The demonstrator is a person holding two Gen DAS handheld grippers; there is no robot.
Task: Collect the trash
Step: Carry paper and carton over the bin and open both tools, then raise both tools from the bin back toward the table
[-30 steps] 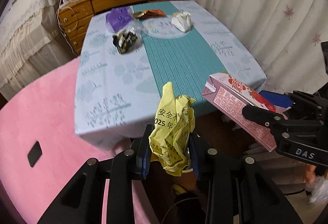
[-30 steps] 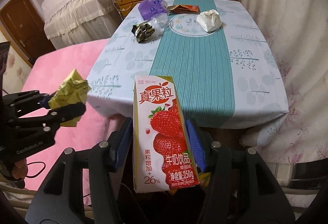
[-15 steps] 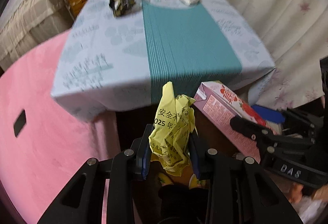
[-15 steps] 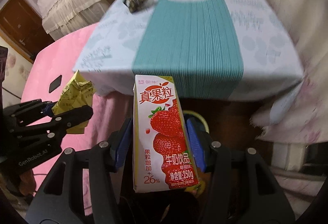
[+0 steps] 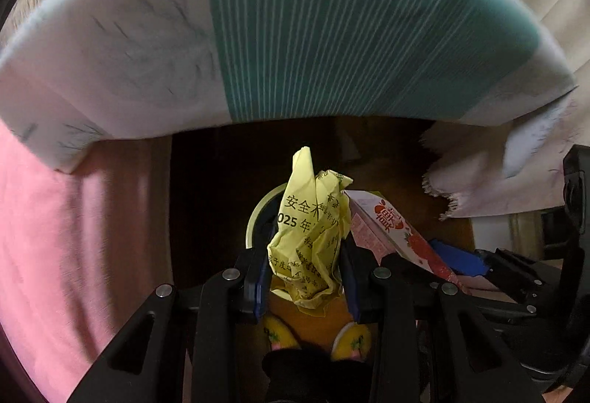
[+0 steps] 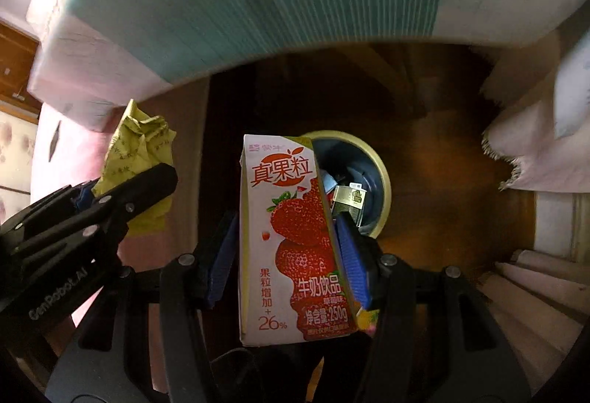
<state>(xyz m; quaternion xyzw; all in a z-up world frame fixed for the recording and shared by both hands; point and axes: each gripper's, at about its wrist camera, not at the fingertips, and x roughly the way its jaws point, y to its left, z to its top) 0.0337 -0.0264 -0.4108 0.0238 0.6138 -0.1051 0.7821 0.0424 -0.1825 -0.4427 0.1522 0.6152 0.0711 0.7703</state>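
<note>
Under the table's (image 5: 147, 45) edge, a round bin (image 6: 381, 181) waits; crumpled yellow paper (image 5: 309, 237) is clamped in the left claw (image 5: 306, 277), a strawberry milk carton (image 6: 291, 237) in the right claw (image 6: 287, 266).

both grippers lowered below table edge (image 5: 258, 122) | trash bin (image 6: 381, 178) now in view | tabletop litter gone from view
</note>
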